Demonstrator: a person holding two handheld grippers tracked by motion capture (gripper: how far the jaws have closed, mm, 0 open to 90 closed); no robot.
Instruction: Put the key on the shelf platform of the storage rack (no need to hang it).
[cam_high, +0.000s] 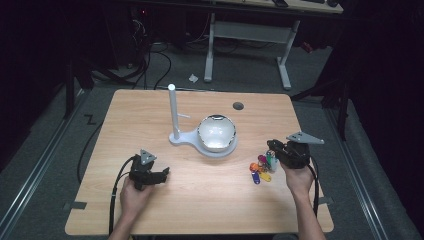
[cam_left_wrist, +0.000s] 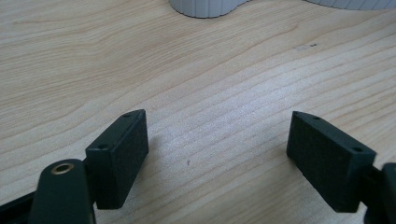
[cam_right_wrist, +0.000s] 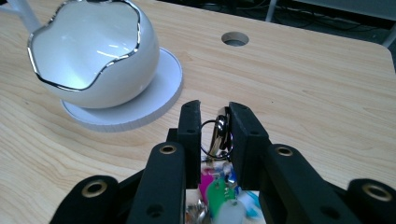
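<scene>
A bunch of keys with coloured tags (cam_high: 261, 169) lies at the right of the wooden table (cam_high: 200, 200). My right gripper (cam_high: 270, 147) is over its far end. In the right gripper view the right gripper (cam_right_wrist: 215, 122) is shut on the metal key ring (cam_right_wrist: 218, 133), with blurred pink, green and white tags (cam_right_wrist: 217, 193) below the jaws. A white egg-shaped bowl (cam_high: 216, 131) with a chrome rim sits on a white stand base (cam_high: 182, 139) with an upright pole (cam_high: 173, 110). My left gripper (cam_high: 162, 175) is open near the front left, its jaws wide apart over bare wood (cam_left_wrist: 217, 135).
The bowl (cam_right_wrist: 93, 51) stands on its round base (cam_right_wrist: 159, 93) just left of the right gripper's jaws. A round cable hole (cam_high: 238, 106) (cam_right_wrist: 235, 38) lies behind the bowl. The stand's base edge (cam_left_wrist: 205, 7) is ahead of the left gripper. Desk legs and cables stand beyond the table.
</scene>
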